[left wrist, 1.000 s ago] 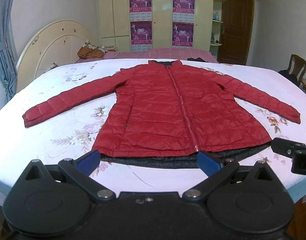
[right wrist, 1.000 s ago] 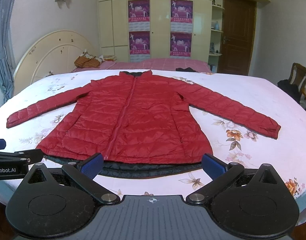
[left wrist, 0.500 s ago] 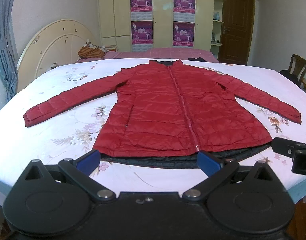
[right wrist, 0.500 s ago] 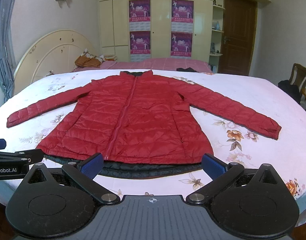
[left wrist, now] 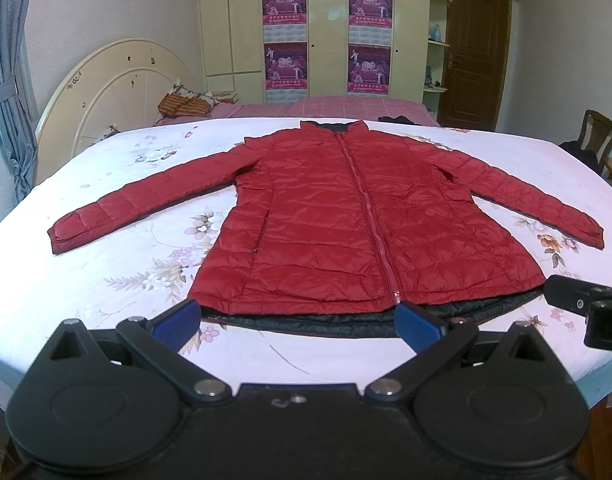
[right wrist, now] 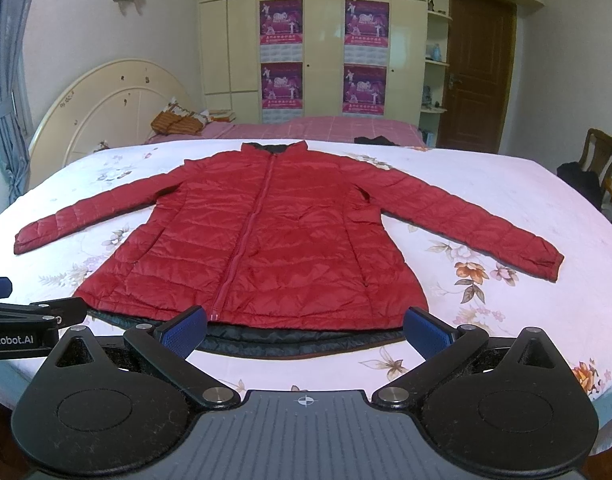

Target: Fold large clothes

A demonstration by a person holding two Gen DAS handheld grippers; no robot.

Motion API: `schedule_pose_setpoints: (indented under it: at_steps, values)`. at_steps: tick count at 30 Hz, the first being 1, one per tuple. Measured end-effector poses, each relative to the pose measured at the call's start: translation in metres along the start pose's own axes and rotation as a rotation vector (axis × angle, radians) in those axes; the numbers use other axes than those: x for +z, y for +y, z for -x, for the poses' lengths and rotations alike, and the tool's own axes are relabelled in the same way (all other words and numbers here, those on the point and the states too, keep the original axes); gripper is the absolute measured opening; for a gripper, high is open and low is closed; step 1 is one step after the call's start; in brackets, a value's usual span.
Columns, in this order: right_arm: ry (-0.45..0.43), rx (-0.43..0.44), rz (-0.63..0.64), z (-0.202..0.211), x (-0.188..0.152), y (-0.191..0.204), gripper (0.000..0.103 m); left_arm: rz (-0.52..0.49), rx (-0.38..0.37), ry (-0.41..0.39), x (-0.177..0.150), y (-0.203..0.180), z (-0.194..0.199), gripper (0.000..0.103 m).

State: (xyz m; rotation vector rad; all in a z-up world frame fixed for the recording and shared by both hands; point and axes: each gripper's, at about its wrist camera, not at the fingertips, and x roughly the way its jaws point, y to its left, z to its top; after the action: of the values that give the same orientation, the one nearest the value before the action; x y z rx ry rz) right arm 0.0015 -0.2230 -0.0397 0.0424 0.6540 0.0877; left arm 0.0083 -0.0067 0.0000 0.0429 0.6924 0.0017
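Here, left wrist view: a red quilted jacket (left wrist: 346, 224) lies flat, zipped and face up on a floral bed sheet (left wrist: 106, 280), both sleeves spread outward, collar at the far side
Left gripper (left wrist: 296, 322): fingers spread wide, holding nothing, poised at the hem's left half
Hem: a dark lining (left wrist: 306, 322) shows below the red edge
Right wrist view: the same jacket (right wrist: 266, 240) fills the bed, its right sleeve (right wrist: 486, 228) reaching toward the bed's edge
Right gripper (right wrist: 306, 330): fingers wide apart, empty, near the hem's right half
Risk: the shell looks slippery, so a shallow pinch may catch only one layer and let the rest slide
Risk: uneven lifts by the two grippers would likely skew the fold
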Motion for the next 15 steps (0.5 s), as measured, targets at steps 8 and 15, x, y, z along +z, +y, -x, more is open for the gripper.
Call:
schedule_pose_setpoints:
  at_steps: [8,15]
  values:
    - [0.0,0.0,0.001,0.0003,-0.0001,0.0003,0.103,0.004,0.002,0.0,-0.0008,0.001,-0.0009,0.103]
    - [0.0,0.0,0.002,-0.0003,0.001,0.0019,0.103,0.004,0.002,0.0,-0.0012,0.0014,-0.0011,0.103]
